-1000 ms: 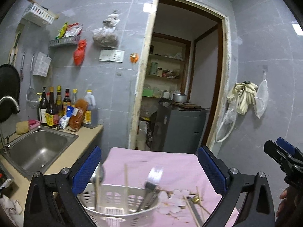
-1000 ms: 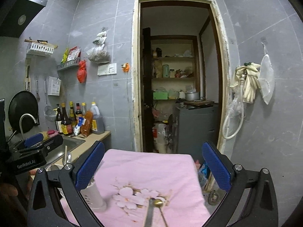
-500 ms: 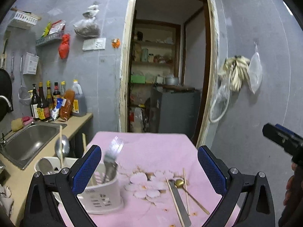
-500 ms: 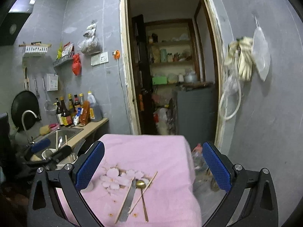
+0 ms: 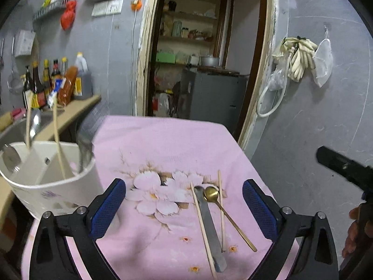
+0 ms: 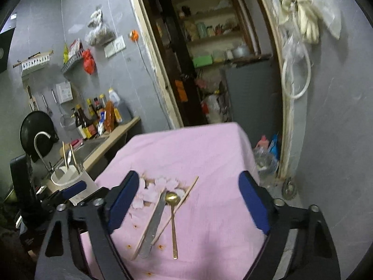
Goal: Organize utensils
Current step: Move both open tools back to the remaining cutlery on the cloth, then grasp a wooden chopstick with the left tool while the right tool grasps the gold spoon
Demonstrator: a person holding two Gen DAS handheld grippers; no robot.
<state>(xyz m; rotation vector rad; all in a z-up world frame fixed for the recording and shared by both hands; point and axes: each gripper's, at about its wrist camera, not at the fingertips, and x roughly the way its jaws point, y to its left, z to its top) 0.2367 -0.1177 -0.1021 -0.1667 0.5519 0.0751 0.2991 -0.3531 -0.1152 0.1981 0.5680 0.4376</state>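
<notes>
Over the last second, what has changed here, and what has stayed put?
Both tongs have tipped down toward the pink cloth, so the loose cutlery now sits between their fingers. The right tongs have just been closing a little, with nothing gripped; the left tongs are open and empty. The gold spoon, the flat steel piece, the chopsticks and the white holder haven't moved.

Each camera rides just behind its own tongs and looks forward and down over the pink-clothed worktop (image 5: 163,137) toward the doorway (image 6: 209,58). The left view sits close, with the white utensil holder (image 5: 53,186) near its left edge. The right view looks from further right, rolled slightly. Both share the gold spoon (image 5: 229,214) (image 6: 173,219), the chopsticks and the sink counter.
</notes>
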